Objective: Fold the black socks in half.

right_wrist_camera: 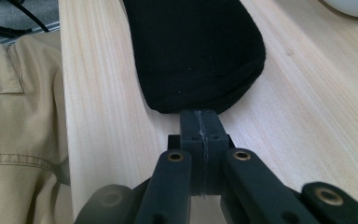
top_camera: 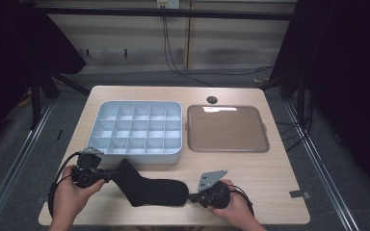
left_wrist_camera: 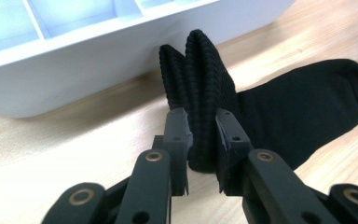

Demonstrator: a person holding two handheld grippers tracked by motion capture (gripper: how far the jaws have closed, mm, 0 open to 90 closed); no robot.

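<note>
At the lower left of the high view the left tongs [top_camera: 107, 173] point right with jaws pinched on fabric, while the right tongs [top_camera: 191, 197], lower centre, point left, jaws pressed together.

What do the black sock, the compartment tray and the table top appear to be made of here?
Black sock: knitted fabric, matte; its ribbed cuff shows between the left gripper jaws.
Compartment tray: probably moulded plastic, pale blue-grey, smooth with a slight sheen and rounded corners.
Table top: light wood or wood-look laminate; fine straight grain lines, satin finish.
</note>
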